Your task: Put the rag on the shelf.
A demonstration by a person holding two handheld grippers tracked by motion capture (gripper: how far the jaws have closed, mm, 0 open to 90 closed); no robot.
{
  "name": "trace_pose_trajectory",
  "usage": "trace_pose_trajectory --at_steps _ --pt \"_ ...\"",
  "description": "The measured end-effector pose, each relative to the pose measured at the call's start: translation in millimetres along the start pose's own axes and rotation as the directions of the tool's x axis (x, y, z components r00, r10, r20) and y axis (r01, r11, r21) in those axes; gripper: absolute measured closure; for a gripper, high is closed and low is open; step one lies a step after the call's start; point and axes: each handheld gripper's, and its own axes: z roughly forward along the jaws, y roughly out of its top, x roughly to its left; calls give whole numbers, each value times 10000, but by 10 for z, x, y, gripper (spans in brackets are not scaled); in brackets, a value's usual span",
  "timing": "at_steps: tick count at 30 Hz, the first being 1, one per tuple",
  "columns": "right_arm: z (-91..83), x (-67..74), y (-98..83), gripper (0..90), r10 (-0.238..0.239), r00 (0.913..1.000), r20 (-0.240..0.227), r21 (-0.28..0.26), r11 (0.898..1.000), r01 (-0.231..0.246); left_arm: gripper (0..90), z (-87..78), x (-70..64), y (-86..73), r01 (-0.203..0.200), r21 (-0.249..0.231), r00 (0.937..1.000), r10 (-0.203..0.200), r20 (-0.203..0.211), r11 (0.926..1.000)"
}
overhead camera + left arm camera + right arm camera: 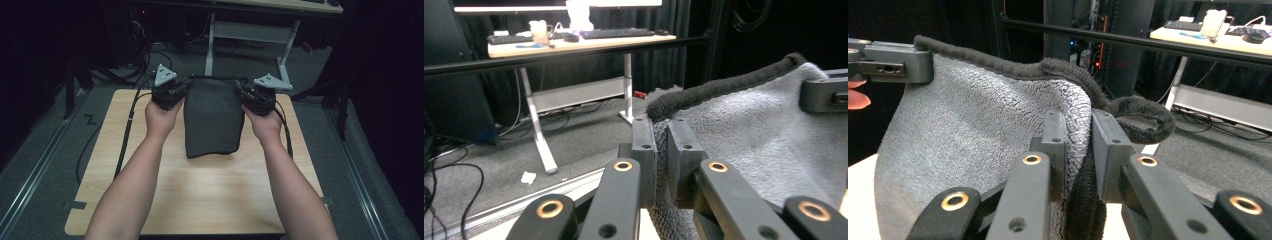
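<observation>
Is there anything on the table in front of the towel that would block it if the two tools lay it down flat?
Nothing visible blocks it. The left tool and right tool each pinch a far corner of the grey towel, and the wooden table below and toward the person shows bare wood.

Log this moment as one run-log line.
left claw: shut on grey towel corner | right claw: shut on other corner | towel: far edge lifted, near end on table

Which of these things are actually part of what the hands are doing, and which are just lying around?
In use:
- grey towel, held up by its far corners
- left gripper, jaws shut on the towel
- right gripper, jaws shut on the towel
- wooden table under it

Just there:
- desk with keyboards
- floor cables
</observation>
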Motion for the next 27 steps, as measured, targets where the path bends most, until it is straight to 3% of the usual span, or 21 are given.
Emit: trace_pose_trajectory --at_steps 6,12,16,22,27 --pt "186 -128 -94 789 66 9999 -77 914 9958 -59 837 188 49 -157 127 732 9999 -128 5 9972" --pt "251 -178 -218 788 50 9996 -272 1394 9902 -12 842 274 86 -341 345 1399 9992 -368 142 9896" --pt "286 -209 -312 788 440 9974 -571 1594 9866 -344 846 288 111 -454 561 1740 9976 -623 303 9831" --pt "321 -231 -451 789 631 9952 -753 1878 9810 -480 847 294 138 -612 922 2016 9929 -1052 549 9751" --pt "323 -245 -522 789 785 9926 -927 1981 9784 -589 848 276 153 -728 1097 2031 9895 -1262 703 9730"
